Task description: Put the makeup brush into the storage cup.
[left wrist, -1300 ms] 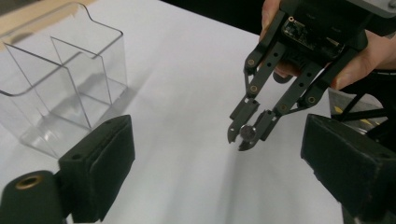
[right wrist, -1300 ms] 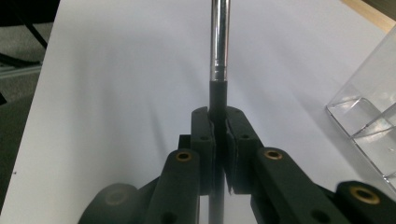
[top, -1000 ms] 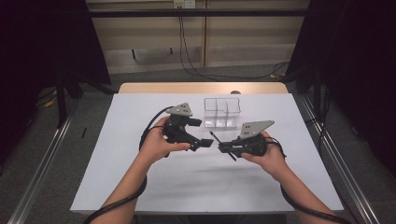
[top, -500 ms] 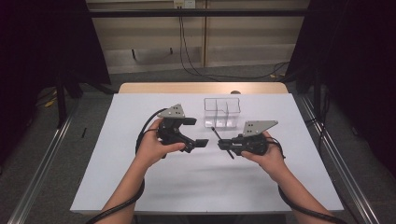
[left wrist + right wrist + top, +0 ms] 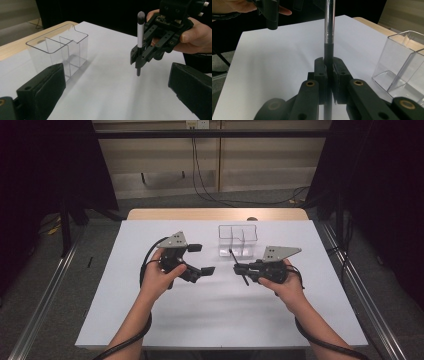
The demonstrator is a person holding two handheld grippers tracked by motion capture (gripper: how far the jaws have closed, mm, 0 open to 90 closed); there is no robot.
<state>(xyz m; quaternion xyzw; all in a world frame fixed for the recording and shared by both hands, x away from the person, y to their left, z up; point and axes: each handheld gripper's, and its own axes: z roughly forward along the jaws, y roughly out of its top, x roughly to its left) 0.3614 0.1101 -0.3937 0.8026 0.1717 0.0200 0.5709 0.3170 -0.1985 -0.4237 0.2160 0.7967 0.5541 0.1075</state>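
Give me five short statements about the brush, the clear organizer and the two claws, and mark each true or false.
1. The right claw is shut on the brush. True.
2. The left claw grips the brush. False: its jaws stand open, with nothing between them.
3. The brush stands inside the clear organizer. False: it is held above the table, outside the organizer.
4. The organizer has inner dividers. True.
5. The organizer lies on its side. False: it stands upright.
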